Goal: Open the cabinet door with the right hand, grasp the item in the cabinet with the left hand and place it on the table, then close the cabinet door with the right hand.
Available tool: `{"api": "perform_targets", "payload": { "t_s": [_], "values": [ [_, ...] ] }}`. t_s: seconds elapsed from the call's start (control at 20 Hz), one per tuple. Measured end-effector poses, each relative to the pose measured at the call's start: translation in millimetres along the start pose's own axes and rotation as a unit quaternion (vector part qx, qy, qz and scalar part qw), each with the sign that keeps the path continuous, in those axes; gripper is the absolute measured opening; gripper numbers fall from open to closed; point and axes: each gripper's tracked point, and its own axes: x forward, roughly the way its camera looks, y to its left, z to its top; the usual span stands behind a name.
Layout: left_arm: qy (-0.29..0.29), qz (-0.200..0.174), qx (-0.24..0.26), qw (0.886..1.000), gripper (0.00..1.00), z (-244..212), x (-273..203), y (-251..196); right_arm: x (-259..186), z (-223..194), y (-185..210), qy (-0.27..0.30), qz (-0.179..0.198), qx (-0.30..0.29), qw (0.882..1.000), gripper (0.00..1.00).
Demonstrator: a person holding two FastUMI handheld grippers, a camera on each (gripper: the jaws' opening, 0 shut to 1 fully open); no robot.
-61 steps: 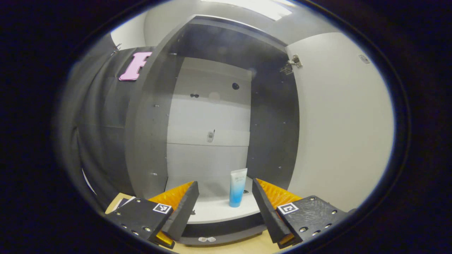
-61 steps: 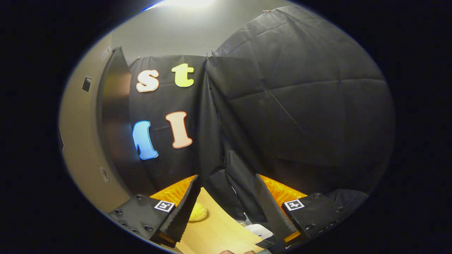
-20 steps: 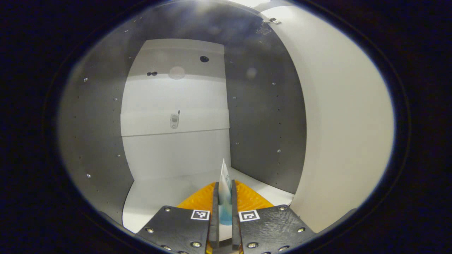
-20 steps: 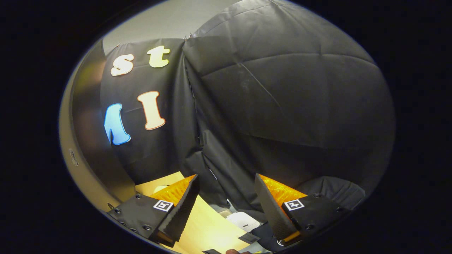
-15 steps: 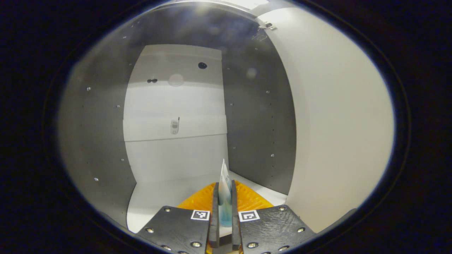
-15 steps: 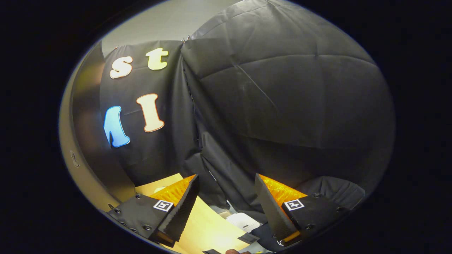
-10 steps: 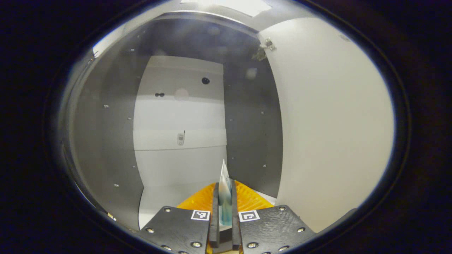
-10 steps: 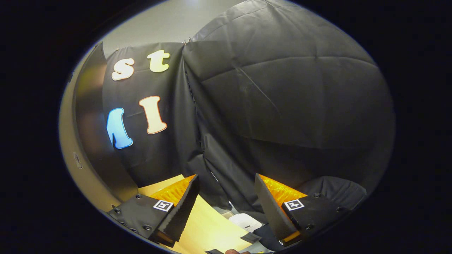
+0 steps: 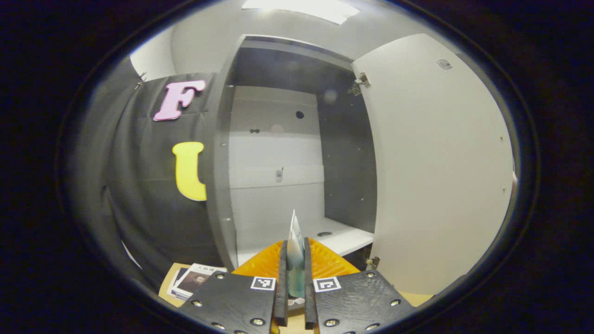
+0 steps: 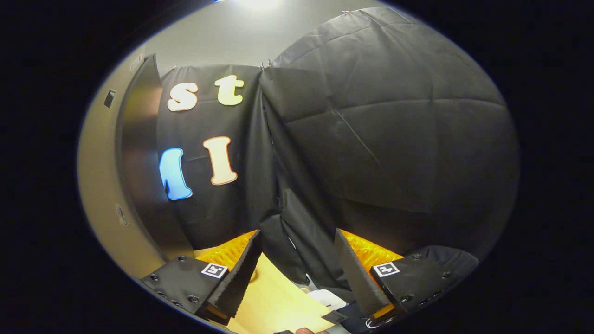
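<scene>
Left hand-held gripper (image 9: 293, 271) clamps tube (image 9: 294, 250); right hand-held gripper (image 10: 297, 264) gapes.

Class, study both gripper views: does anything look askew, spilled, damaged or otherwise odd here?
Nothing stands out. The left tongs are shut on the upright blue-and-white squeeze tube, the white cabinet door stands open, and the right tongs hang open over the light wooden table.
</scene>
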Motion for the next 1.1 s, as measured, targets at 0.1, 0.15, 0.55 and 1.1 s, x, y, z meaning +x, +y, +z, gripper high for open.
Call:
{"api": "perform_targets", "payload": {
  "t_s": [0.1, 0.15, 0.55, 1.1],
  "values": [
    [0.003, 0.049, -0.011, 0.999, 0.15, -28, -28, 21, -6, 3, 7, -0.003, 0.011, 0.001, 1.0, 0.93],
    [0.012, 0.065, -0.014, 0.998, 0.19, -49, -42, 26, -8, 5, 14, -0.008, 0.018, 0.001, 1.0, 0.98],
    [0.083, 0.126, -0.06, 0.987, 0.19, -184, -119, 49, -34, 17, 39, -0.045, 0.071, -0.021, 0.996, 0.92],
    [0.152, 0.194, -0.033, 0.968, 0.19, -322, -153, 65, -49, -4, 61, 0.004, 0.146, 0.033, 0.989, 0.92]
  ]
}}
